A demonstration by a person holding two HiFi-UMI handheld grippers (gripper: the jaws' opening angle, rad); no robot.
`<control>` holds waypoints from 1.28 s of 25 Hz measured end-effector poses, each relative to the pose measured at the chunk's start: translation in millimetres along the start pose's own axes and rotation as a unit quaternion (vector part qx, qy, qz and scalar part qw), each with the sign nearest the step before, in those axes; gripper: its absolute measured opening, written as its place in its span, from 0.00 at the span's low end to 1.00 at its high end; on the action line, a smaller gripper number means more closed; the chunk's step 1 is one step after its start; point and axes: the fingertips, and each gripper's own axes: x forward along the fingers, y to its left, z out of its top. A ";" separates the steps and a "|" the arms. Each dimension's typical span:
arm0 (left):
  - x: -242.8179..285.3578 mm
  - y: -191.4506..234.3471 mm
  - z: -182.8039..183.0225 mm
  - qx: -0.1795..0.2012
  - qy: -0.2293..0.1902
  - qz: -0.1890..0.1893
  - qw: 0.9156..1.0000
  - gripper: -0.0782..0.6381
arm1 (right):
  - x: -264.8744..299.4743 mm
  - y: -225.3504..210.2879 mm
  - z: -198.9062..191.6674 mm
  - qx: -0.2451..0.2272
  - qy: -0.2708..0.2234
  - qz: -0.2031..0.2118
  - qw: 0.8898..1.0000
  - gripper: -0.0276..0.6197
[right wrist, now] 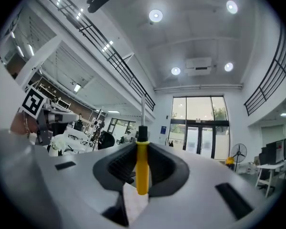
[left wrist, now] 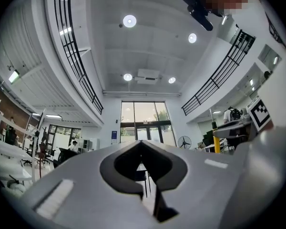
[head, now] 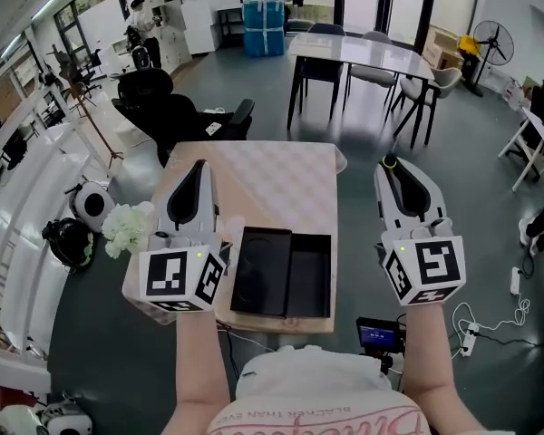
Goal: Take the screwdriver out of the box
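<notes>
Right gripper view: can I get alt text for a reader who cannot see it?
A yellow-handled screwdriver stands upright in the frame, clamped between the jaws of the right gripper, its metal shaft pointing up toward a white ceiling with round lights. Behind it are tall glass doors in a large hall.

The left gripper (head: 199,165), at the lower left of the head view, has a smooth, light grey shell with a black strip along its top. The right gripper (head: 390,163), at the lower right, looks the same. Each one has a box shape at its back end: the left cube (head: 183,279) and the right cube (head: 426,268). Both are white with black square marks and have a tiny green light on top. In the gripper views the jaws are grey outside and black inside. At the bottom middle, the person wears a white shirt (head: 308,370) with pink letters.
</notes>
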 end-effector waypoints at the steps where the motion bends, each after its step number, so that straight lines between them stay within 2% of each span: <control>1: 2.0 1.3 7.2 0.001 -0.004 0.001 1.000 0.12 | -0.6 -1.1 7.1 0.001 -0.004 0.000 1.000 0.16; 6: 11.8 4.2 38.4 0.006 -0.017 0.003 1.000 0.12 | 1.5 -2.1 41.5 0.009 -0.016 0.014 1.000 0.16; 9: 14.1 4.3 45.1 0.003 -0.023 0.000 1.000 0.12 | 3.8 0.1 52.1 0.010 -0.026 0.018 0.999 0.16; 16: 13.9 -8.2 38.8 0.006 -0.014 -0.020 1.000 0.12 | 4.3 6.7 36.6 0.016 -0.005 0.026 1.000 0.16; 32: 17.8 -14.5 29.0 0.009 -0.008 -0.025 1.000 0.12 | 7.9 0.2 19.1 0.038 0.010 0.021 0.999 0.16</control>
